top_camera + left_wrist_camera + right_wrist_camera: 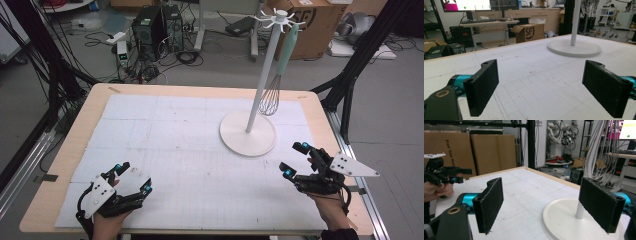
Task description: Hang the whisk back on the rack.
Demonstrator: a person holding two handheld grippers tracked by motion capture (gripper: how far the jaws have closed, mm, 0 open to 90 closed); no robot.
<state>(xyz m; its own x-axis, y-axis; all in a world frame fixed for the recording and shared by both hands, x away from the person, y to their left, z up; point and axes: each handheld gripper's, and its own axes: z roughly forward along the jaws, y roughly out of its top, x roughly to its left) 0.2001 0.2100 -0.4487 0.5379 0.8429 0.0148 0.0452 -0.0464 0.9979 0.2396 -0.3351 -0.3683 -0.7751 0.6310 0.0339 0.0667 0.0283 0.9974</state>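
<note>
So, progress: you had nothing visibly started
Your grippers: left gripper [134, 178] and right gripper [295, 160] both spread, empty
Whisk [272, 95]: hung on stand [248, 134]

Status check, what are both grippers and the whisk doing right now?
Left gripper open, low over the mat. Right gripper open, beside the stand. Whisk hanging from the stand's hook, untouched. Nothing lies between the grippers and the stand.
</note>
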